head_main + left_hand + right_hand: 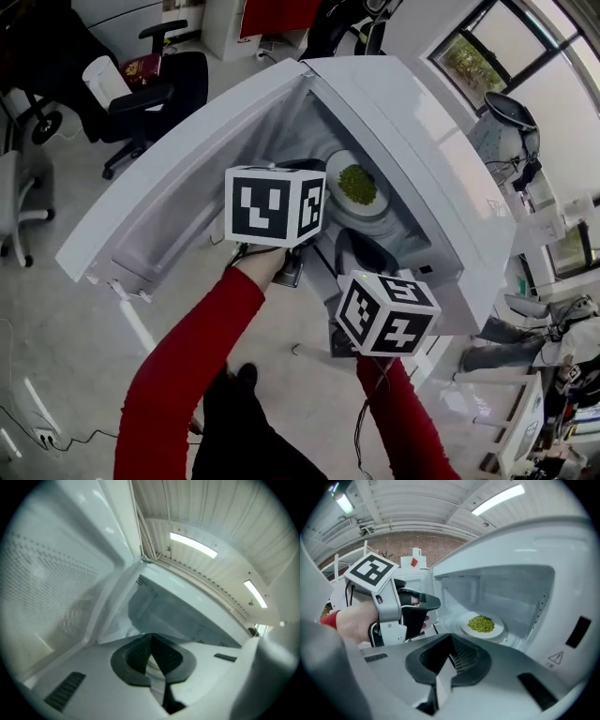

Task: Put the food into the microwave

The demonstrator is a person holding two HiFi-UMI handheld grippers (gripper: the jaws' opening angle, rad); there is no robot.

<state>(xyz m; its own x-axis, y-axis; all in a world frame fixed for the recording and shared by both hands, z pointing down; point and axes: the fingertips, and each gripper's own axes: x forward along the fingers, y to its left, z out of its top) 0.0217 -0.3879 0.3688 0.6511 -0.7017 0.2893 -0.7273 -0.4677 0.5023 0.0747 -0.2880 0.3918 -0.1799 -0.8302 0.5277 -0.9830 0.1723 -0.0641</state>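
The white microwave [441, 187] stands with its door [178, 197] swung wide to the left. Inside, on the turntable, a white plate of green food [357, 184] sits apart from both grippers; the right gripper view shows the plate [482, 624] deep in the cavity. My left gripper [305, 167] is in front of the opening near the door, its jaws shut with nothing between them [151, 644]. Just outside the opening, lower right, my right gripper [361, 246] is also shut and empty [451, 644]. The right gripper view shows the left gripper [424, 603] in a hand.
A black office chair [155, 89] stands behind the door at the upper left. Cables [56, 436] lie on the floor at the lower left. White desks and equipment [525, 422] crowd the right side below the windows.
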